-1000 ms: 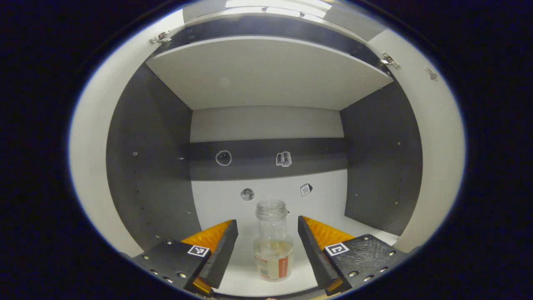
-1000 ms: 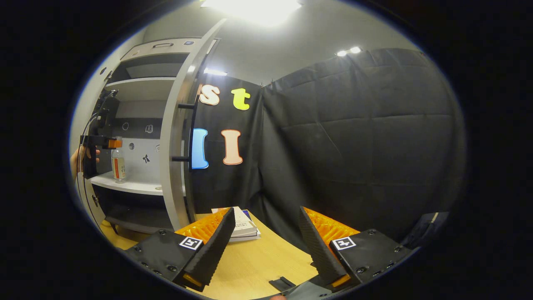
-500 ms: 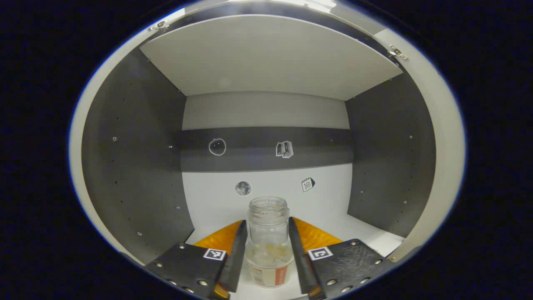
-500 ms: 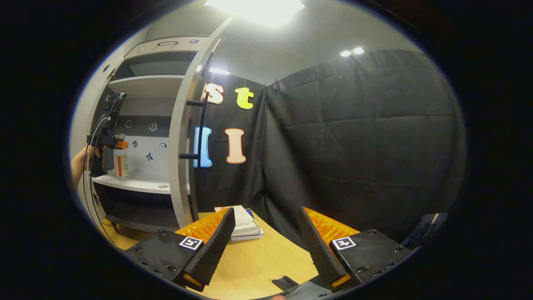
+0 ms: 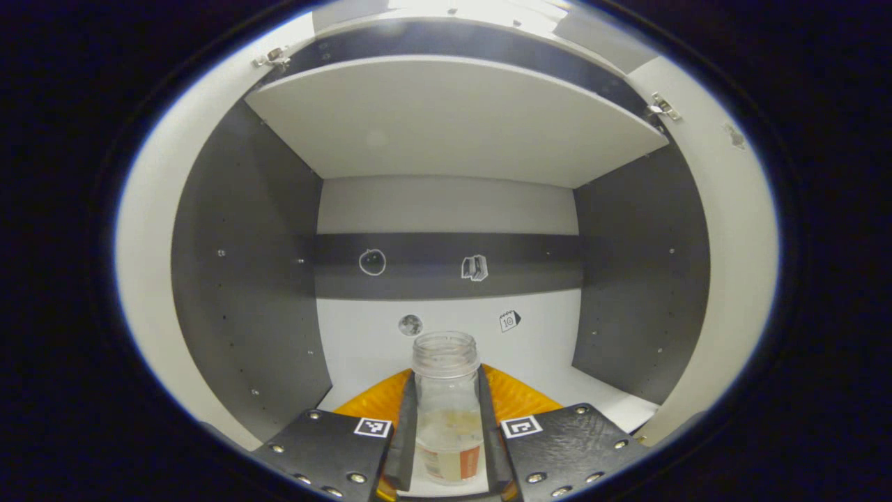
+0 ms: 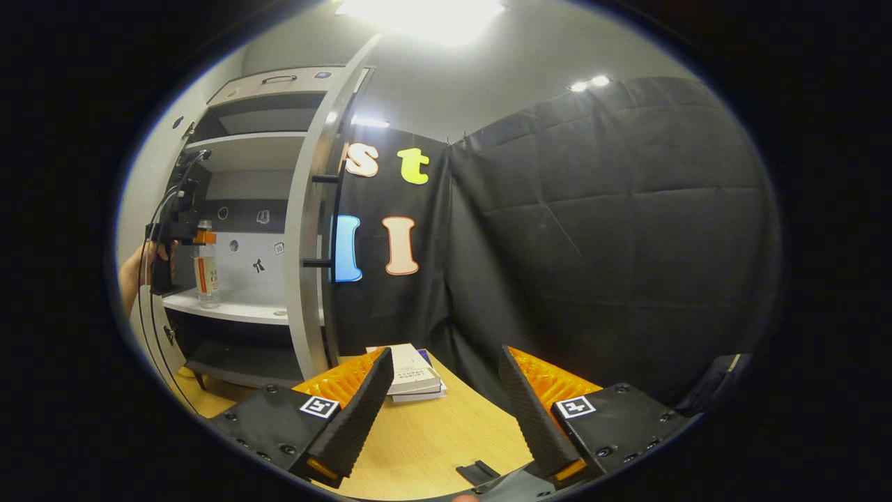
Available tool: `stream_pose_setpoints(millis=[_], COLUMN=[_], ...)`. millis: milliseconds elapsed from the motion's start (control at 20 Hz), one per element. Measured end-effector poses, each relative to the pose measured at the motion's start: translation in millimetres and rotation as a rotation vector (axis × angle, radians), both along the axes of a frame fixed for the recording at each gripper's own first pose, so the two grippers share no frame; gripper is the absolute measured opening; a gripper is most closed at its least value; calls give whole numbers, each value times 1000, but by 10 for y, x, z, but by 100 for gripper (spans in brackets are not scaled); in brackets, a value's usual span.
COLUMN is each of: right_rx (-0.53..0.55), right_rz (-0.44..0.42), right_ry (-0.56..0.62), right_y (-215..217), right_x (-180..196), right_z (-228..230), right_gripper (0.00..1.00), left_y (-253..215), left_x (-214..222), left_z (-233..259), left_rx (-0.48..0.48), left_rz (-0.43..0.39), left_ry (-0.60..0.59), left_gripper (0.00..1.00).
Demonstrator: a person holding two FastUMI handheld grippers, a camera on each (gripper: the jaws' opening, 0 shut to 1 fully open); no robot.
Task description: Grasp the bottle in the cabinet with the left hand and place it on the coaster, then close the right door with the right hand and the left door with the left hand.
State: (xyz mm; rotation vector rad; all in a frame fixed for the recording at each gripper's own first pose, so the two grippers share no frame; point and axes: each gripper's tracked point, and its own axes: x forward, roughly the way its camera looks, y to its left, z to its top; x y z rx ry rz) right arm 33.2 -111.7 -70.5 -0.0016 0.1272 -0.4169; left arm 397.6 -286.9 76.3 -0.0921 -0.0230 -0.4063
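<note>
Bottle [image 5: 447, 411] stands upright on the white cabinet shelf [image 5: 557, 362], mouth open at the top, some pale liquid low in the body, label band near the base. Long axis vertical.

Left gripper [image 5: 447, 446]: the 2 fingers [image 5: 403, 446] sit on either side of the bottle's body, pressed against the glass with no gap visible. Judged clamped on the bottle, below the neck and above the label. In the right gripper view the left gripper shows far left at the cabinet, level with the bottle's [image 6: 204, 268] upper part, a hand [image 6: 132, 272] behind it; the bottle's base looks to be on or very close to the shelf, cannot tell which.

Right gripper [image 6: 446, 411]: fingers well apart, holding nothing, hovering over the wooden tabletop [image 6: 432, 439] near a stack of books [image 6: 414, 373]. The right door [image 6: 310, 230] stands open, edge-on, between this gripper and the cabinet interior, its handle [image 6: 327, 219] on the side facing the booth wall.

Step in hand: grasp made, lift-out pending. Key relation: the bottle is centred between the left fingers with its axis upright, so the withdrawal should come straight back toward the near side, keeping it vertical because the mouth is uncapped. Coaster not identified with certainty. Both doors not yet closed.
</note>
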Motion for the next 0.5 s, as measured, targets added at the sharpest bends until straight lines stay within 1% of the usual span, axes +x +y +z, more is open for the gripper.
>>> stream_pose_setpoints(millis=[250, 500], right_rx=[17, 47], right_rz=[55, 96], right_ry=[-17, -25], right_y=[-25, -81], right_x=[-78, -146], right_z=[12, -17], right_gripper=[97, 97], left_y=[173, 291], left_x=[-382, -730], left_z=[67, 64], left_rx=[-17, -12], left_rz=[14, 29], left_ry=[7, 9], left_gripper=[42, 42])
